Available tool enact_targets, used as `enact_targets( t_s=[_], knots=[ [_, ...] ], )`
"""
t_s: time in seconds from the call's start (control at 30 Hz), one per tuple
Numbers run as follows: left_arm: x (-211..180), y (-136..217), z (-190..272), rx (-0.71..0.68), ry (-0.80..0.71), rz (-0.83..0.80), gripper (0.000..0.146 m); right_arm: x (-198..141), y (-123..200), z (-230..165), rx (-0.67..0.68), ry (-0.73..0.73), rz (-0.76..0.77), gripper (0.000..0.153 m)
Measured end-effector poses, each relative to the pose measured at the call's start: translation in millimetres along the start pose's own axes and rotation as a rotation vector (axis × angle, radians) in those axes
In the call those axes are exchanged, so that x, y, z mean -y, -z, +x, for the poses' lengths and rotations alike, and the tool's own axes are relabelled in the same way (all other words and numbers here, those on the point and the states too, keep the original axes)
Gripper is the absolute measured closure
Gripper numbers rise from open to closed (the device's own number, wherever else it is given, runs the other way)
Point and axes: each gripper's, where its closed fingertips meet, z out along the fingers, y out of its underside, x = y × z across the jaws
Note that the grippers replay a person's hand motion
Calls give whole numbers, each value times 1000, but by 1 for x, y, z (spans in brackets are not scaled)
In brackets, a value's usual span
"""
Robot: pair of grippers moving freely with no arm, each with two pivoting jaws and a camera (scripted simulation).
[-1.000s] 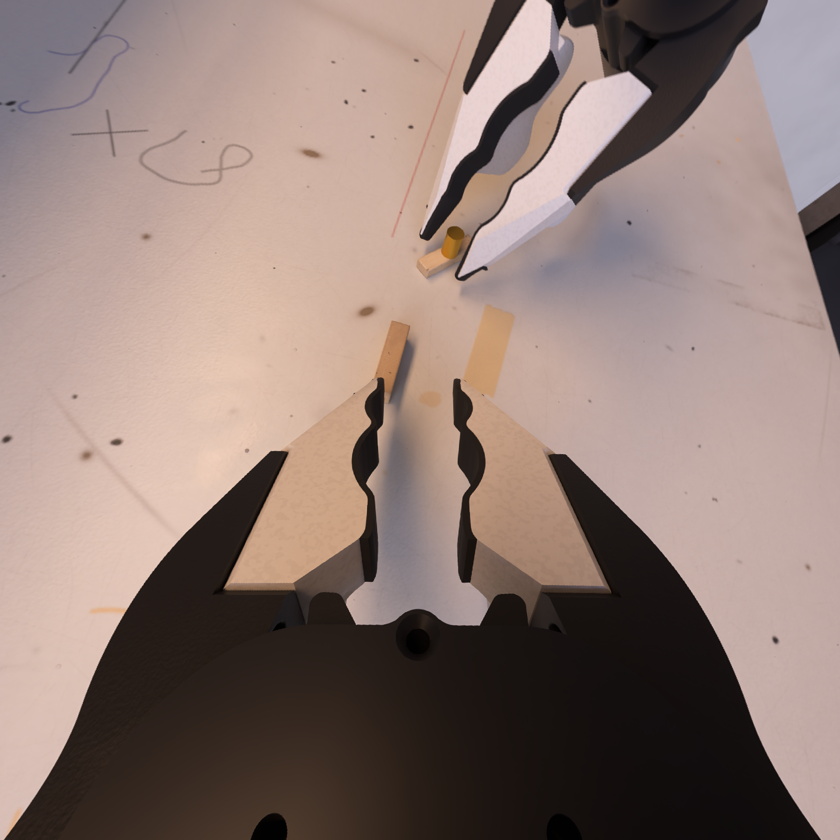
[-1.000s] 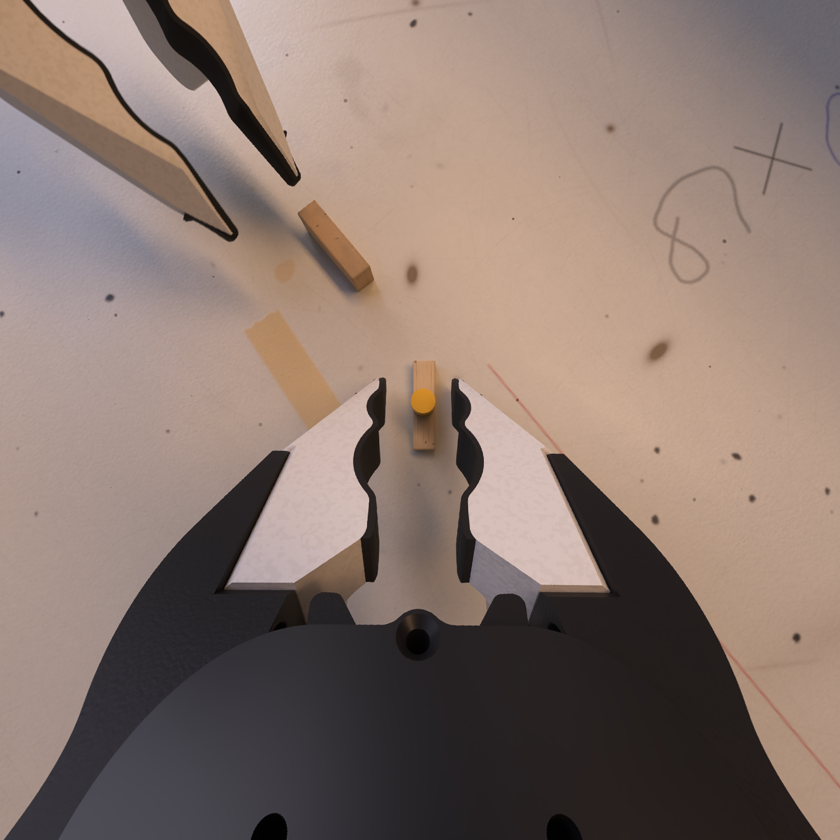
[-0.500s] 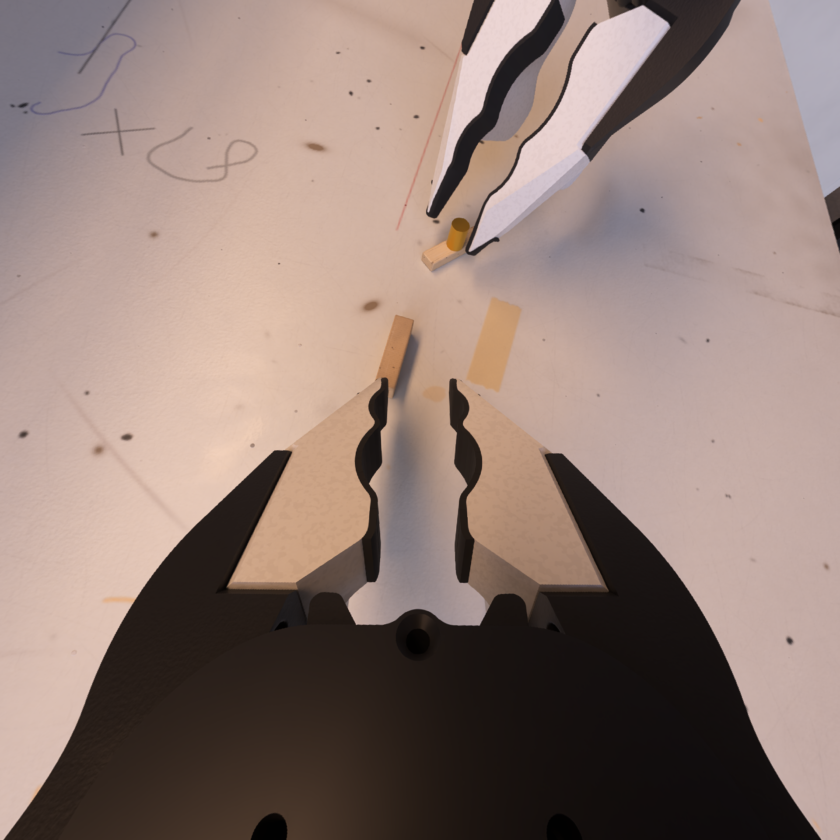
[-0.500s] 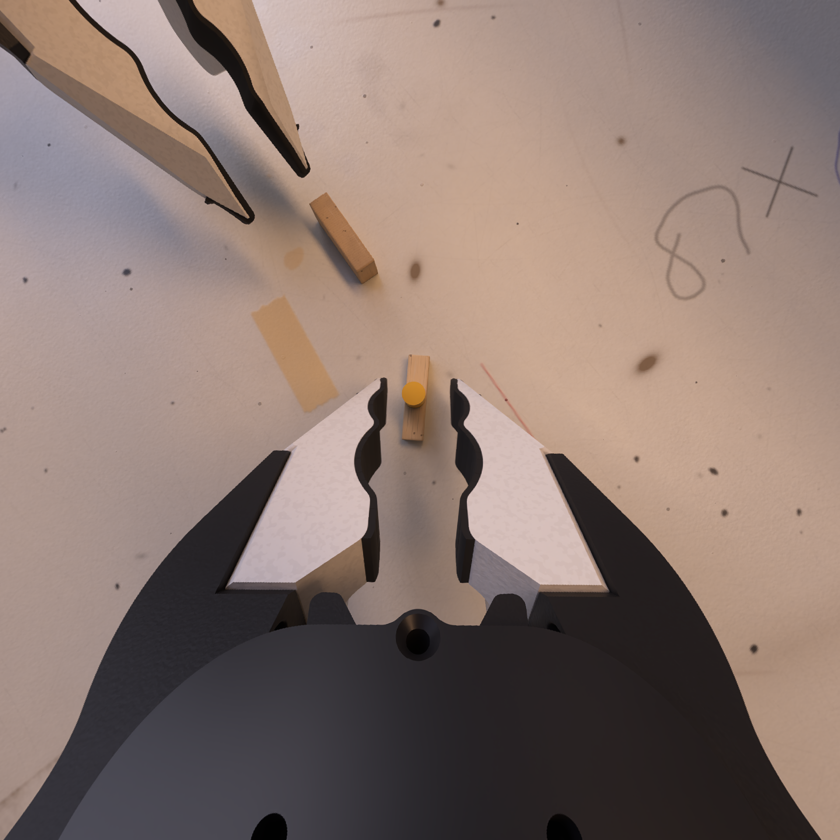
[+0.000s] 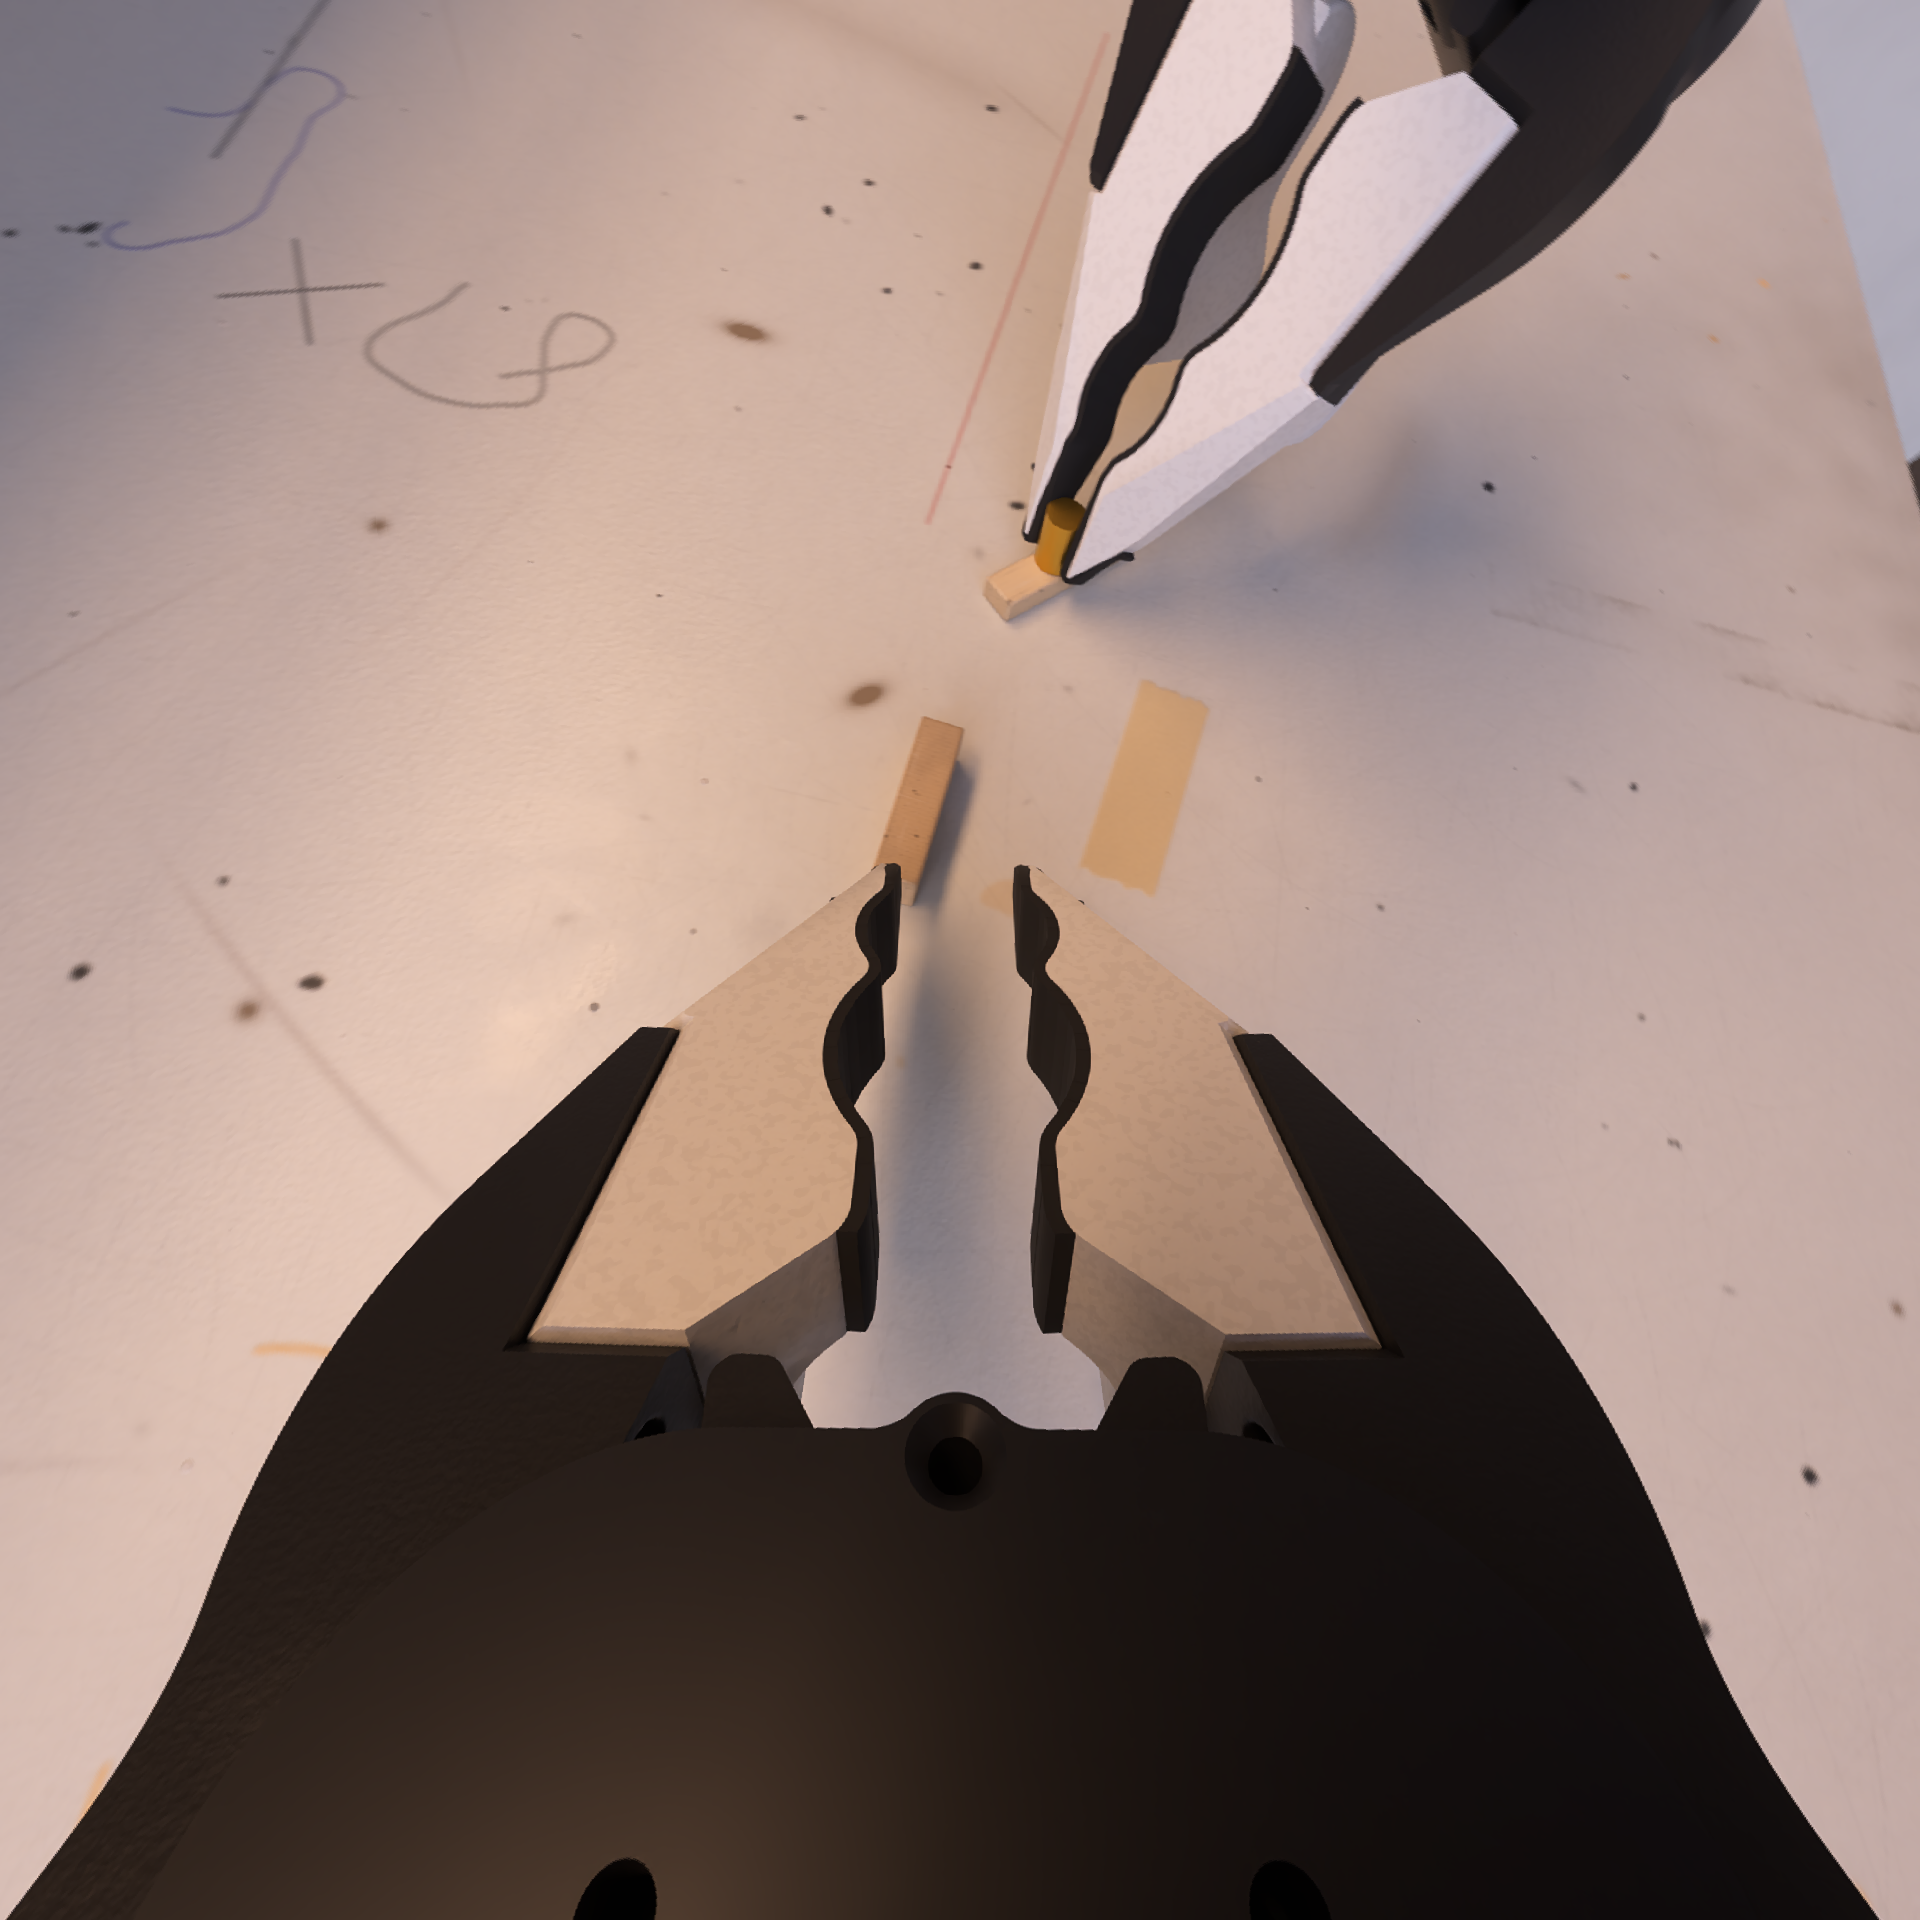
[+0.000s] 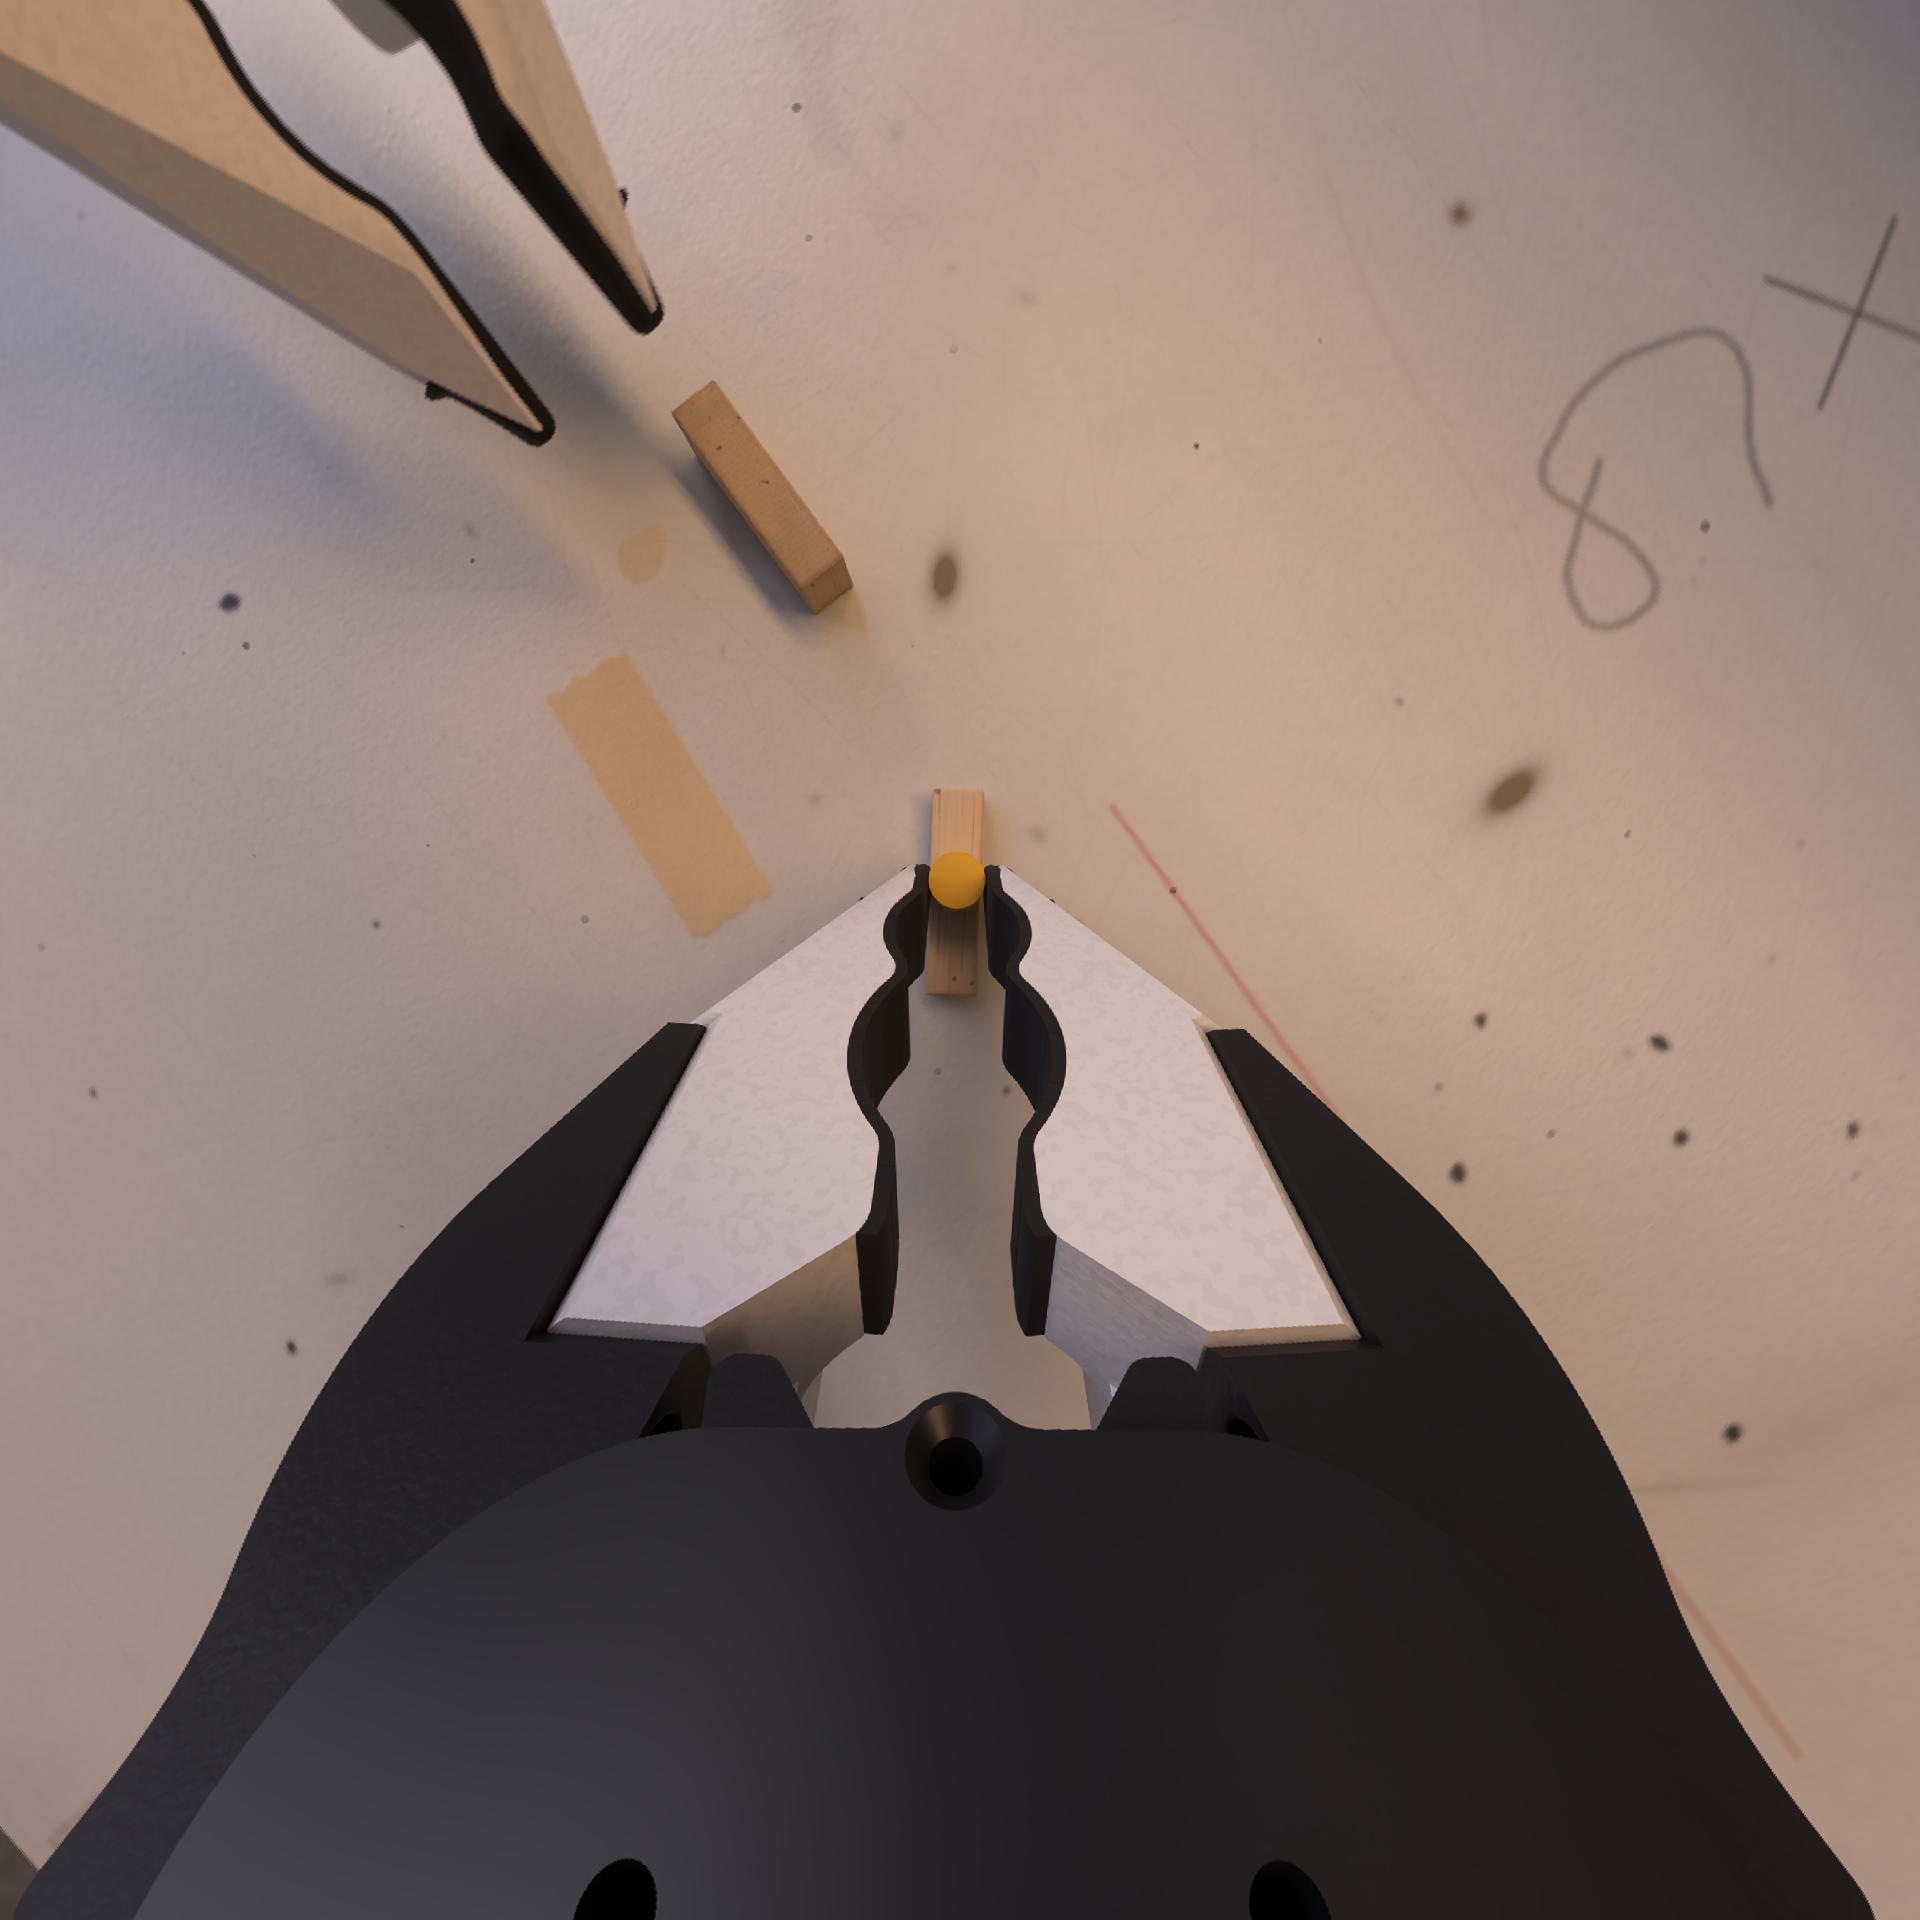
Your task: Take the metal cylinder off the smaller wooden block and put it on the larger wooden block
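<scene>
Two claws: right claw (image 6: 956,881) clamped around metal cylinder (image 6: 956,879), left claw (image 5: 951,883) agape.

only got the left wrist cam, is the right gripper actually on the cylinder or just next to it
observer: on it. In the right wrist view both tips of the right gripper touch the cylinder, one on each side.
operator: deep in the fingers or at the ends
observer: at the very tips, not back in the curved notches.
operator: how does the small block sit under it
observer: the small block runs lengthwise between the fingers, with its far end poking out past the tips.
</scene>
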Motion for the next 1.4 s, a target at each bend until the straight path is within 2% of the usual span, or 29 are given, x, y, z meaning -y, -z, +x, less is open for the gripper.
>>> enact_targets(
  t_s=[0.1,0.23,0.3,0.4,0.63,1.03,1.13,1.23,1.4],
  knots=[
    [2,3,-6,34,39,21,119,15,0,-2,49,112,15,143],
    [0,6,-4,11,35,17,120,53,-7,-30,259,350,94,143],
    [-2,5,-3,8,16,-1,121,63,-15,-37,292,445,65,143],
    [-6,3,-1,3,2,-35,121,68,-26,-37,307,503,-5,143],
    [-11,0,2,-11,-16,-74,121,66,-32,-40,347,544,-58,143],
    [-14,-7,5,-31,-25,-114,120,64,-31,-40,414,504,-58,142],
    [-14,-9,6,-31,-30,-122,120,65,-28,-37,416,485,-45,123],
    [-14,-10,6,-30,-33,-124,120,70,-28,-37,406,468,-12,133],
    [-13,-10,6,-29,-31,-121,121,68,-30,-39,410,460,-20,134]
  ],
)
